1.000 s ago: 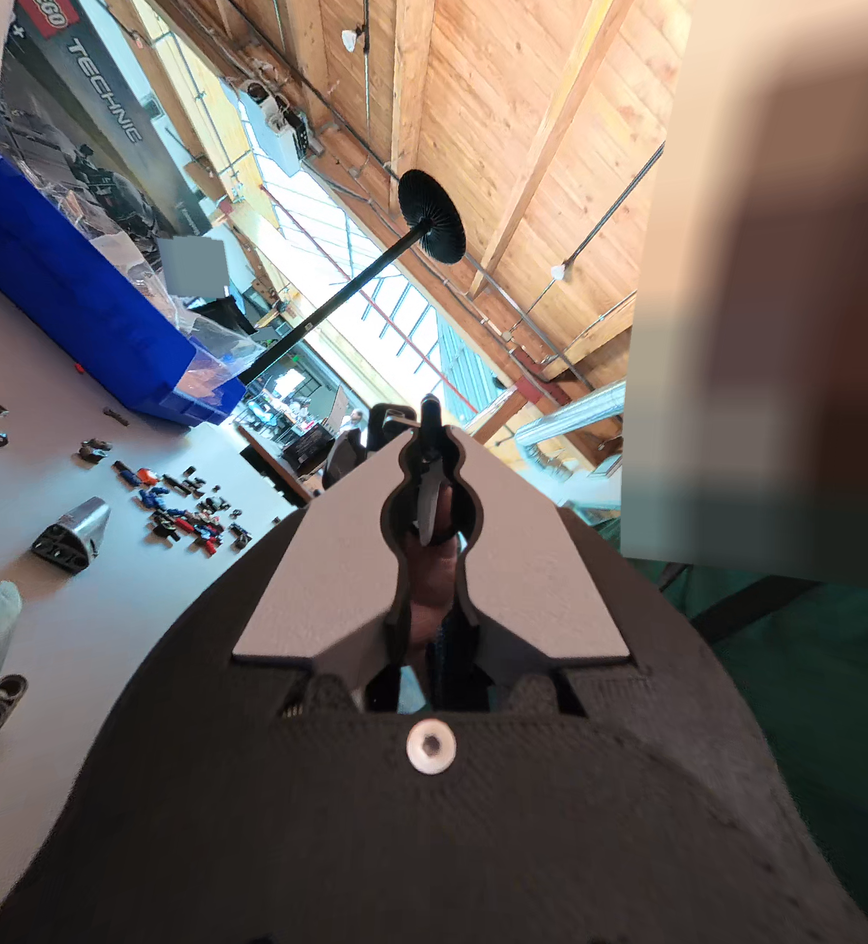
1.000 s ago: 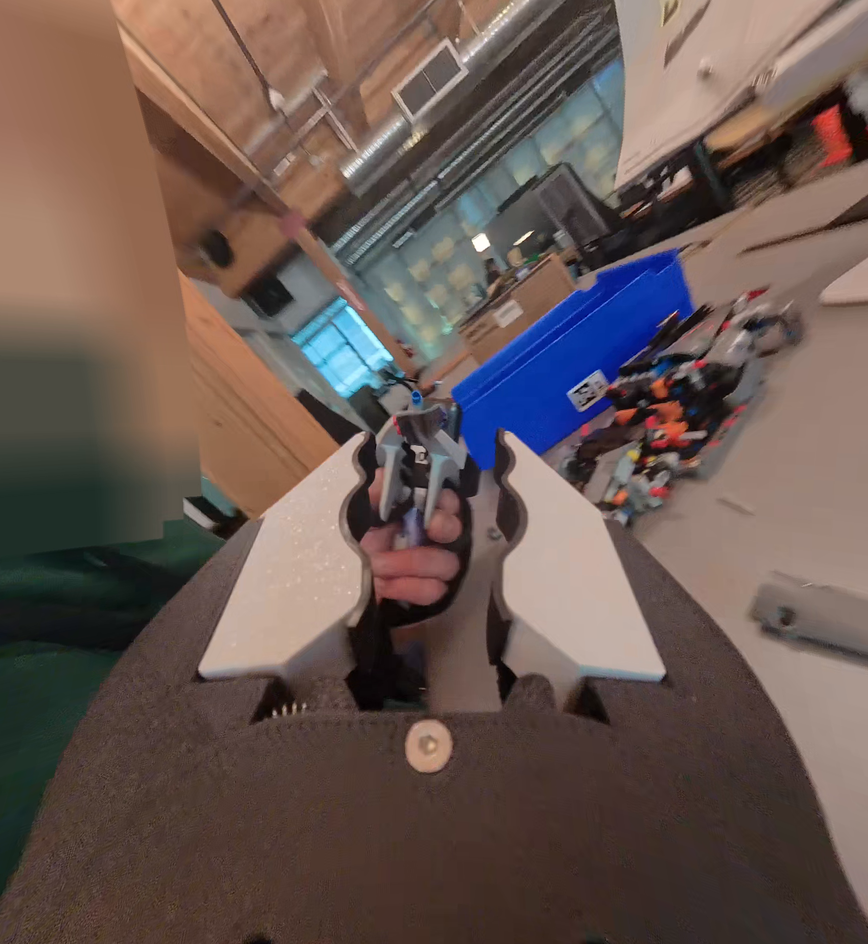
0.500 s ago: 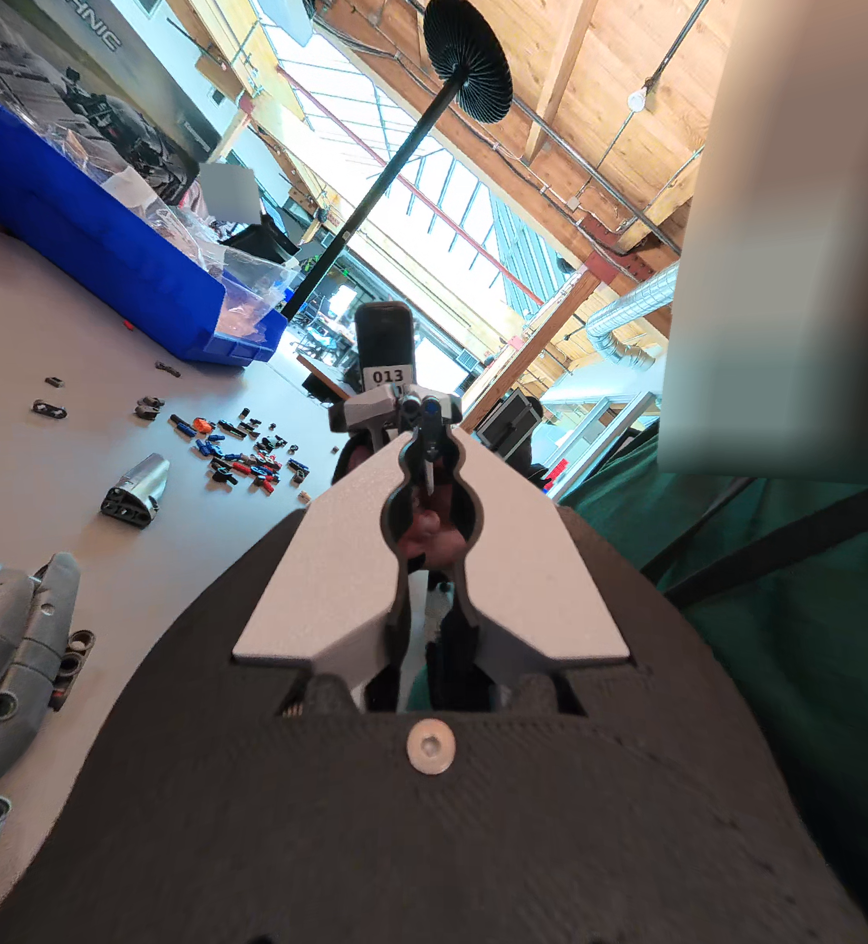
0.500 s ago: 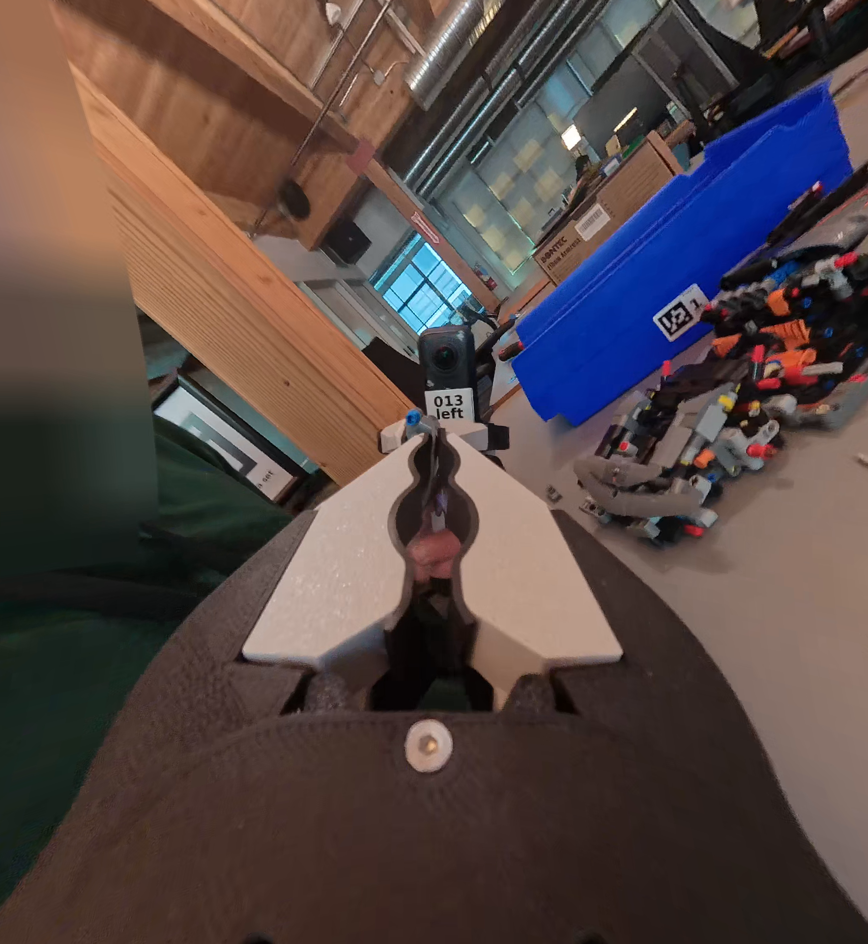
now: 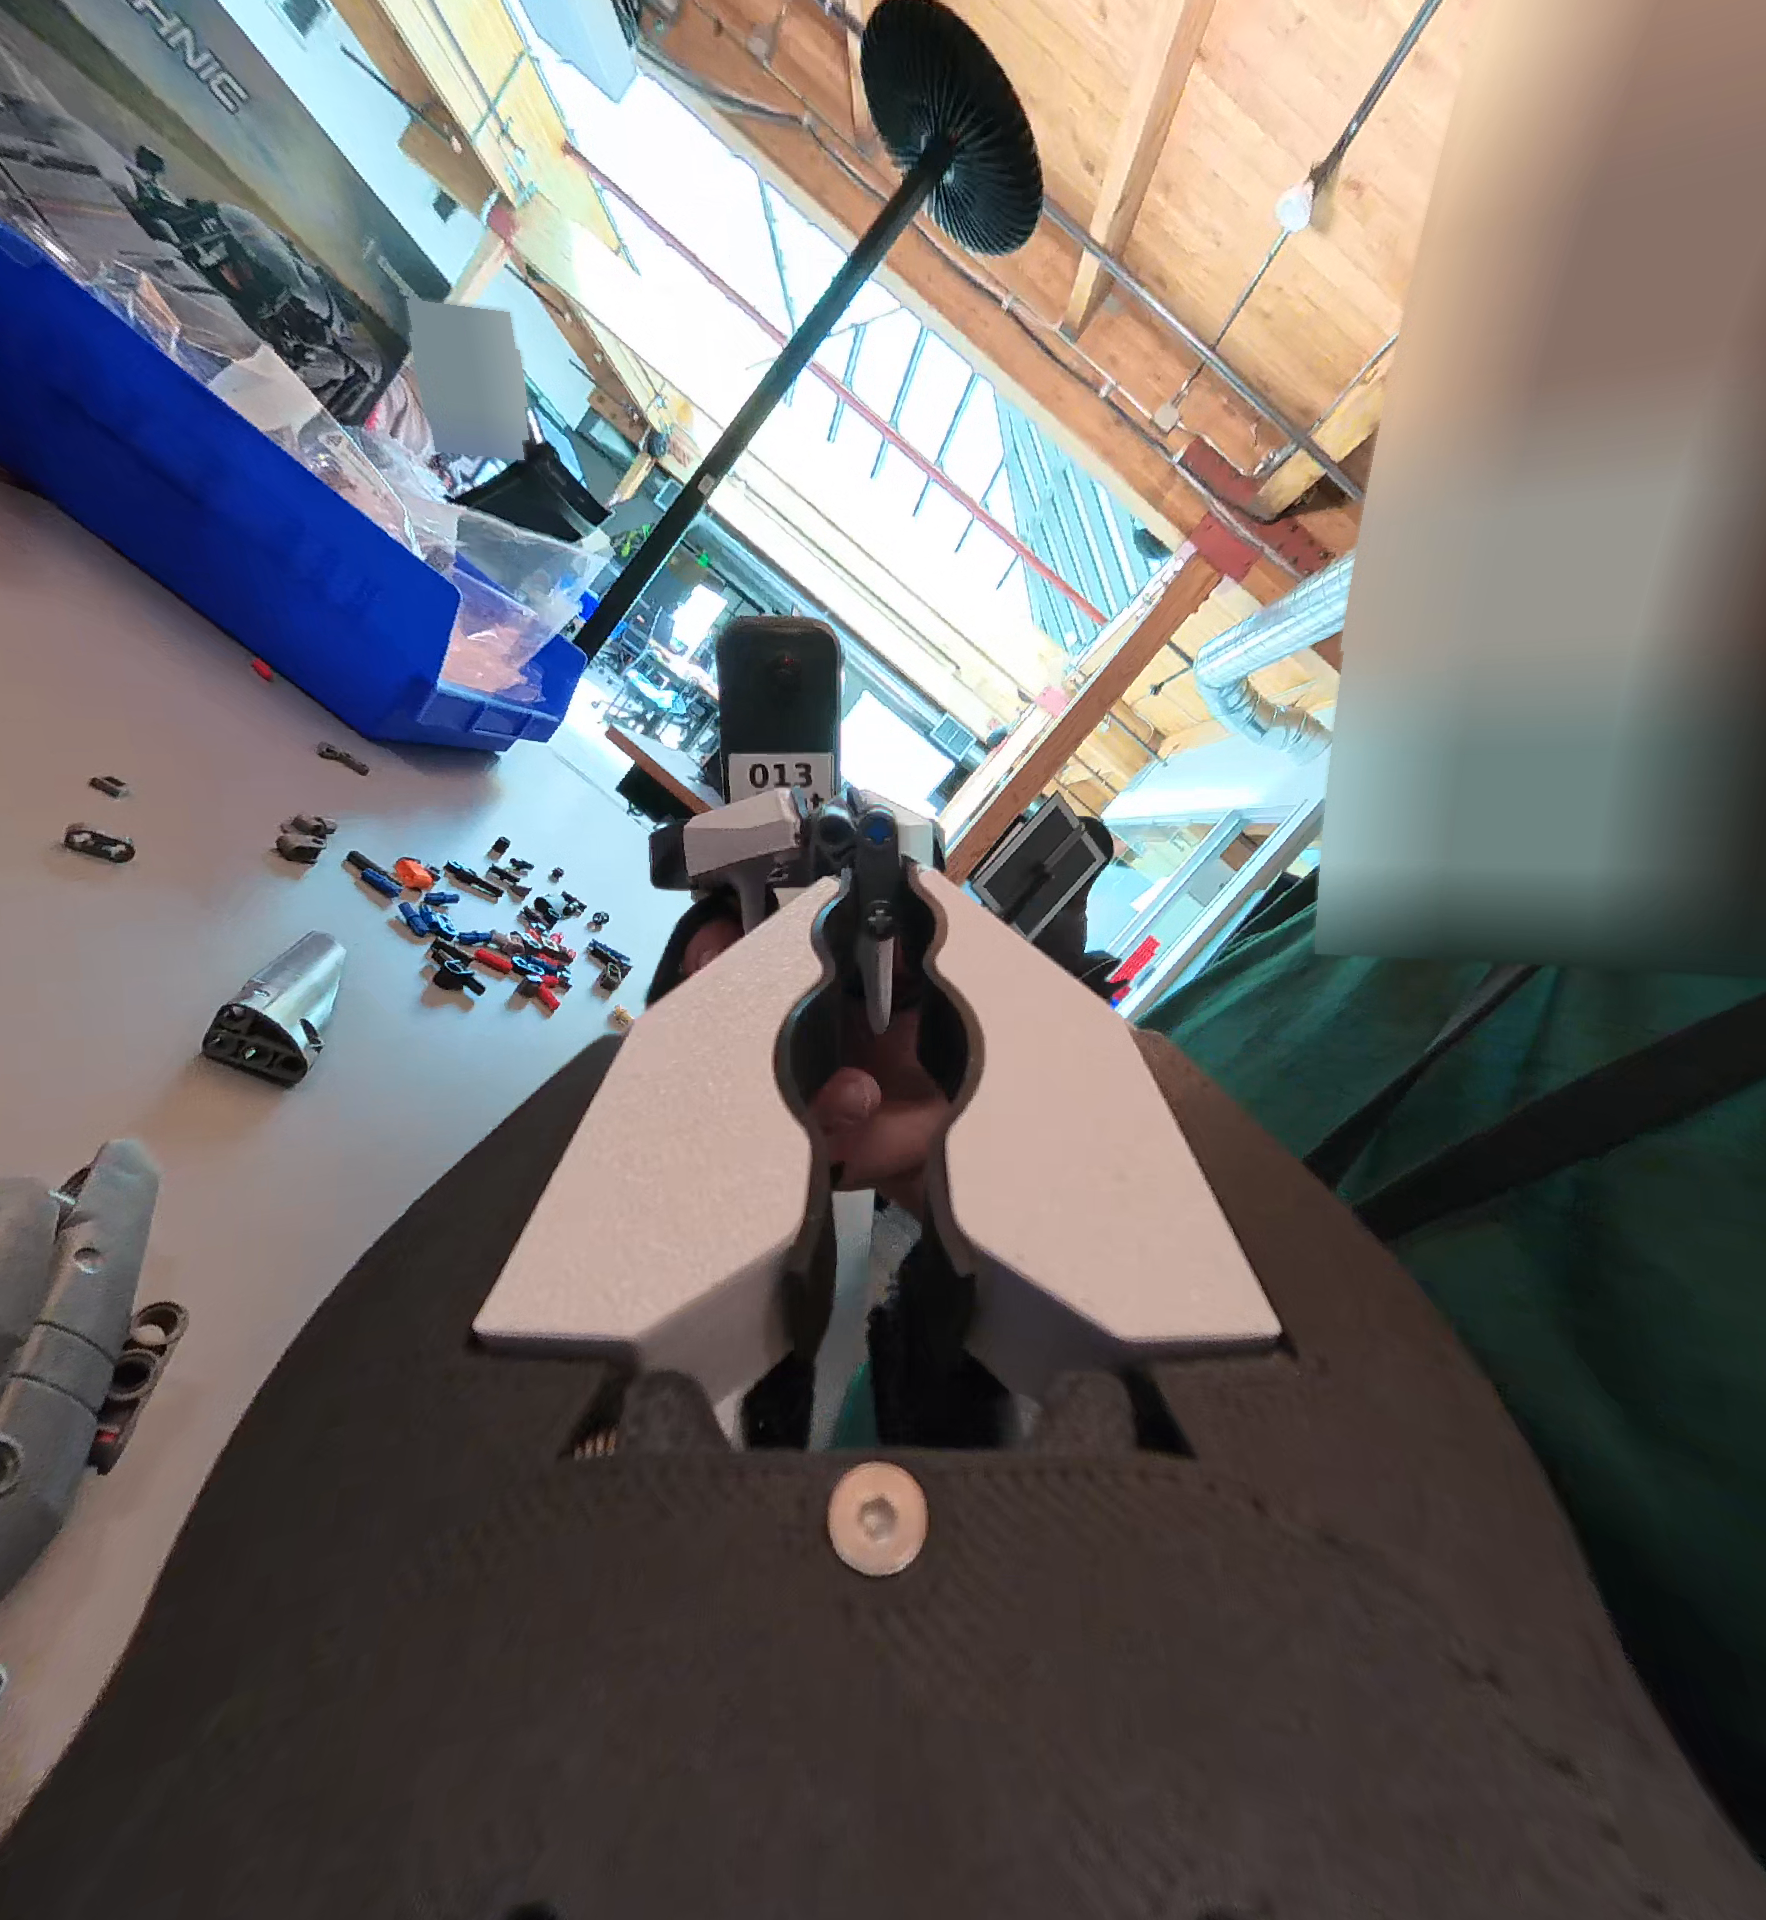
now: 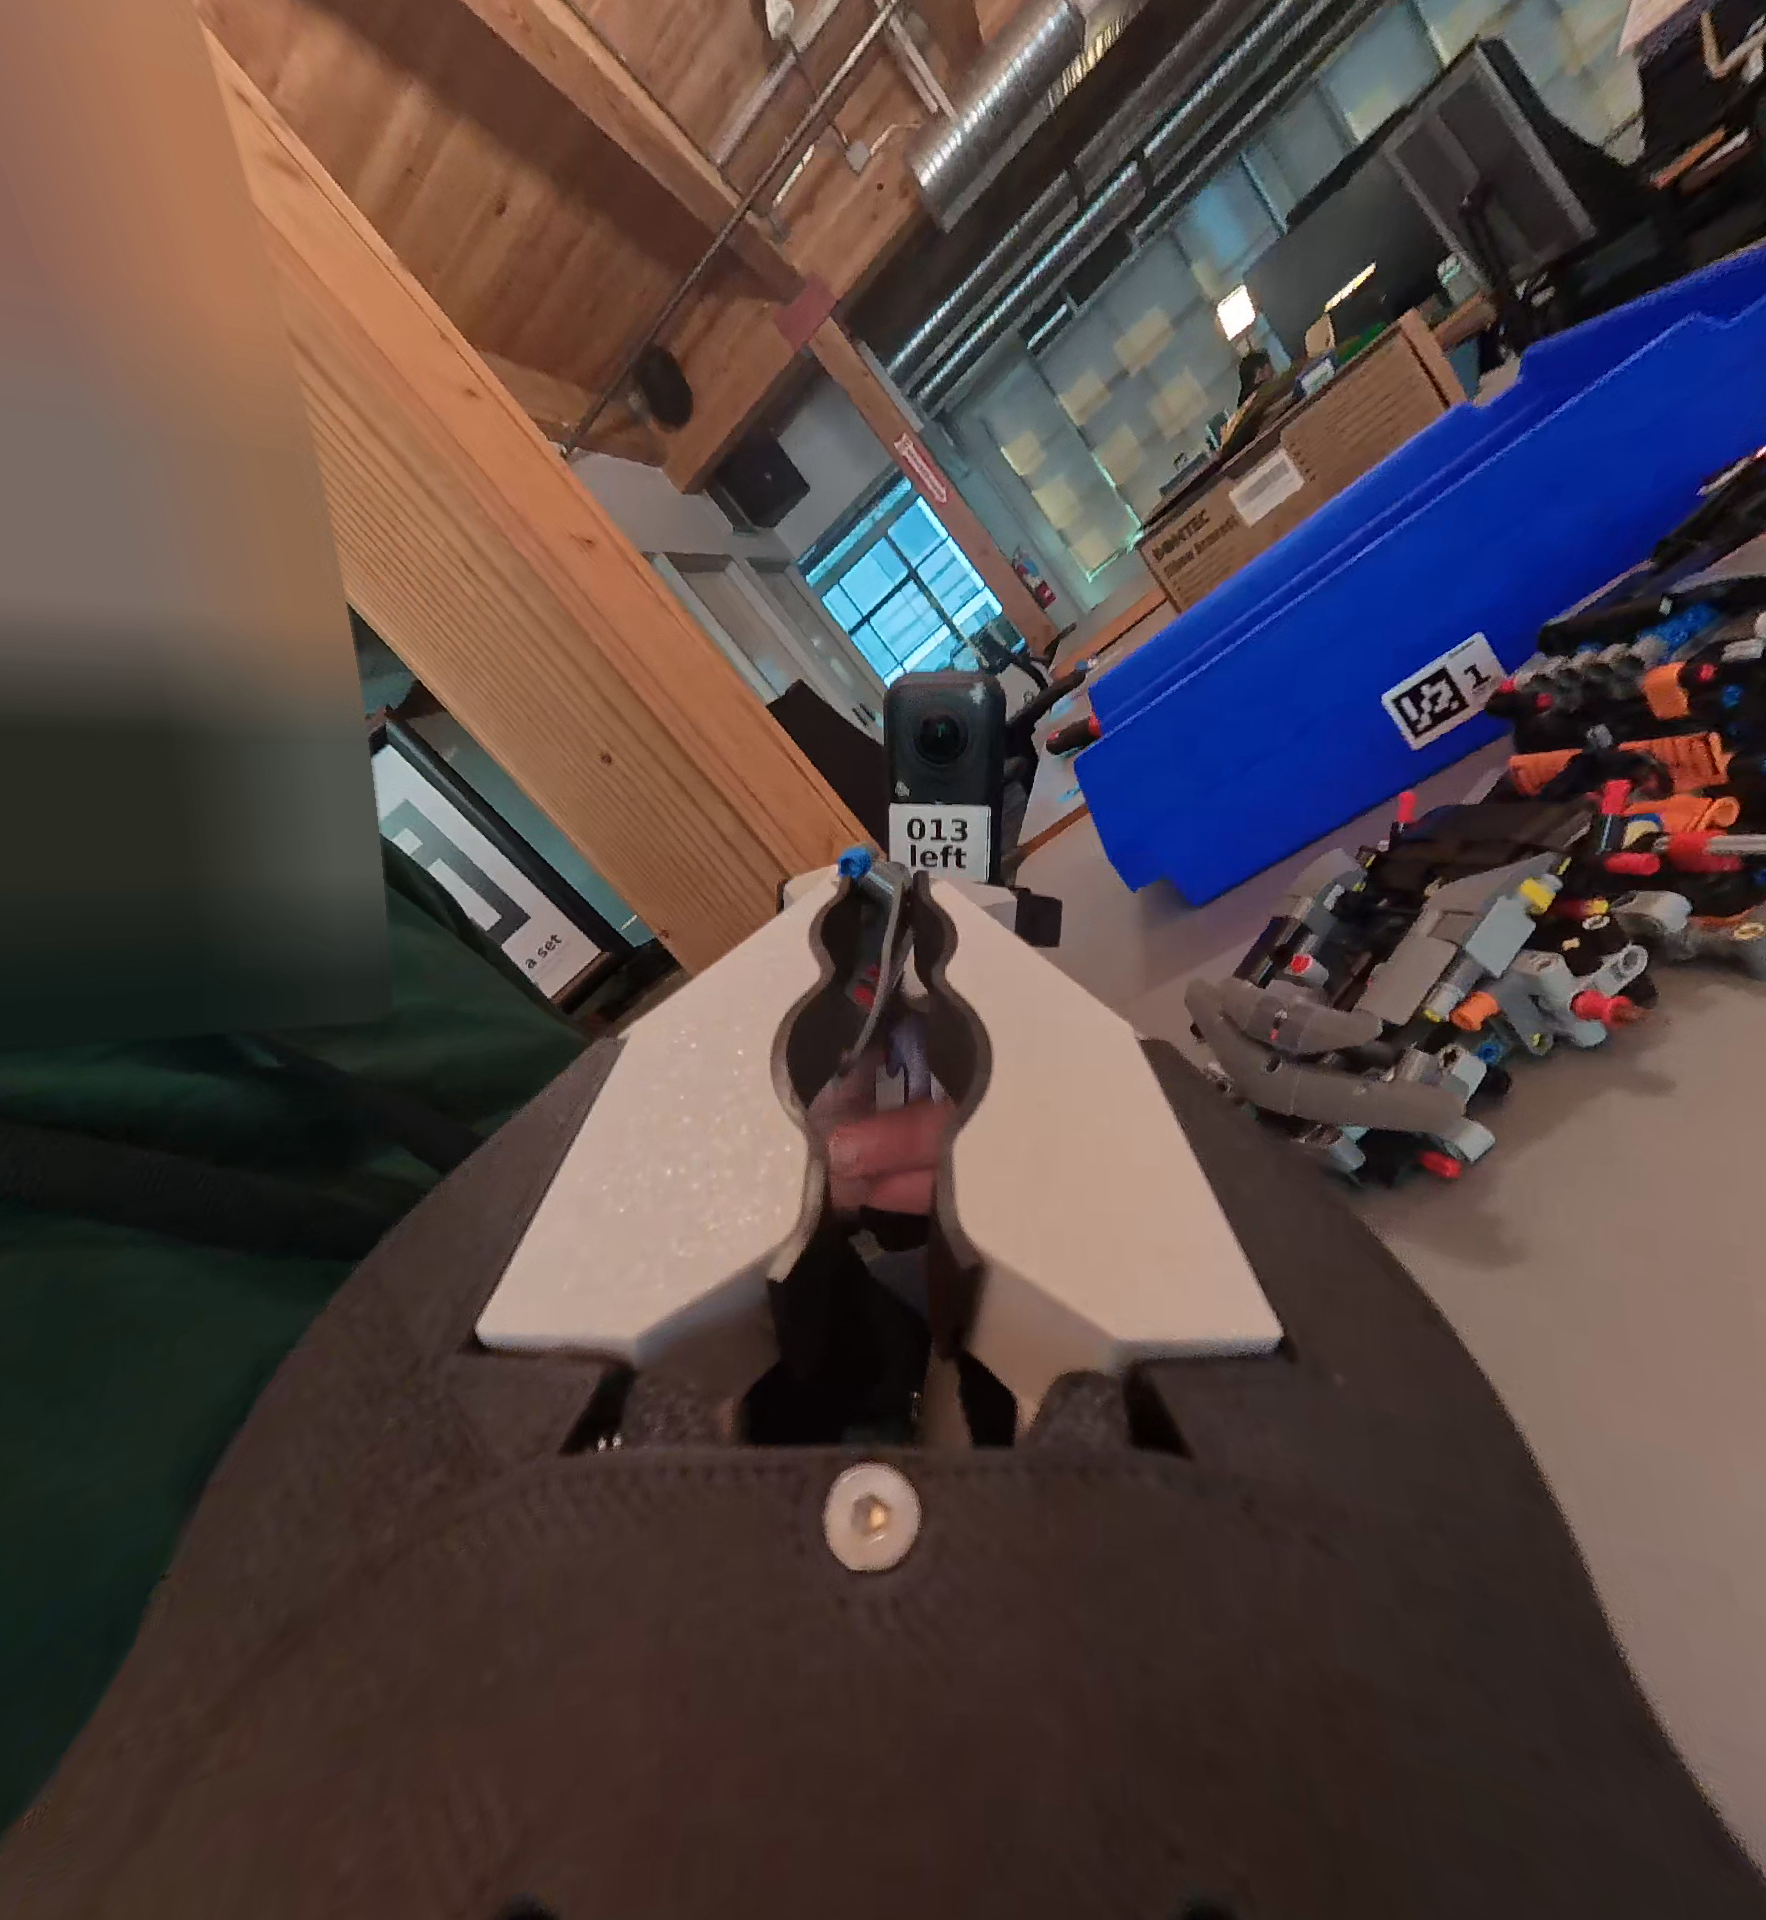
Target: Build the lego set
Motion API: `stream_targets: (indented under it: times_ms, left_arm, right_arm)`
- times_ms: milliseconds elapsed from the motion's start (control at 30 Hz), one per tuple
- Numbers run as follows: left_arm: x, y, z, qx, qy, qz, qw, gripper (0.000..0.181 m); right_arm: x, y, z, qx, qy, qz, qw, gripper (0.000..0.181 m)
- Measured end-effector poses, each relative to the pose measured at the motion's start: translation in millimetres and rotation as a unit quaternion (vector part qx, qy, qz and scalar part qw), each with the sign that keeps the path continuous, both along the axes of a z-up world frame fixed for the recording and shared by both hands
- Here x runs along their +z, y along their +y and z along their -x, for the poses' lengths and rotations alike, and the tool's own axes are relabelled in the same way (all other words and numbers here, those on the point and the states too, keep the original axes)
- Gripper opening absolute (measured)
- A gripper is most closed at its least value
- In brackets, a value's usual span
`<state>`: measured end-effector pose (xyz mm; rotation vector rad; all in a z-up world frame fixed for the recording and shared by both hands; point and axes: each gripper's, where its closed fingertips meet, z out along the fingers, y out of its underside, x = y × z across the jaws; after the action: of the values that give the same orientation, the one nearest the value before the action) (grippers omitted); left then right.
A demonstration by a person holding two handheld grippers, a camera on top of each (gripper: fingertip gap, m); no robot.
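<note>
A small grey lego piece [image 5: 877, 940] is clenched between the tips of the left gripper [image 5: 874, 894], held up off the grey table [image 5: 68, 966]. The same piece [image 6: 884, 935] is pinched by the right gripper [image 6: 889, 896], facing the left one. Far right, the part-built model [image 6: 1481, 997] is seen lying on the table by a blue bin [image 6: 1430, 665].

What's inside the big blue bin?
In the left wrist view, the blue bin holds crumpled clear plastic bags. Anything beneath them is hidden by the bags and the wall.

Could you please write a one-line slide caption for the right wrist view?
Right gripper shut on a small grey Lego part, facing the left gripper, beside the half-built model and blue bin.
</note>
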<state>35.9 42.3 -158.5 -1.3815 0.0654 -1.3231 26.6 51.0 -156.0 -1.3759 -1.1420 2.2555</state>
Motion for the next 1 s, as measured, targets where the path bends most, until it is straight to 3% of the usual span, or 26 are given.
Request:
stream_targets:
  times_ms: [700, 1000]
  left_arm:
    - [13.7, -0.8, -0.1, -0.004, -0.021, -0.009, 1.0, 0.005]
    - [13.1, -1.2, -4.3, -0.022, -0.024, 0.003, 0.999, 0.005]
  right_arm:
    - [16.0, -0.3, -8.5, -0.038, 0.082, -0.069, 0.994, 0.007]
    - [17.4, -4.7, -11.2, -0.051, 0.098, -0.153, 0.982, 0.007]
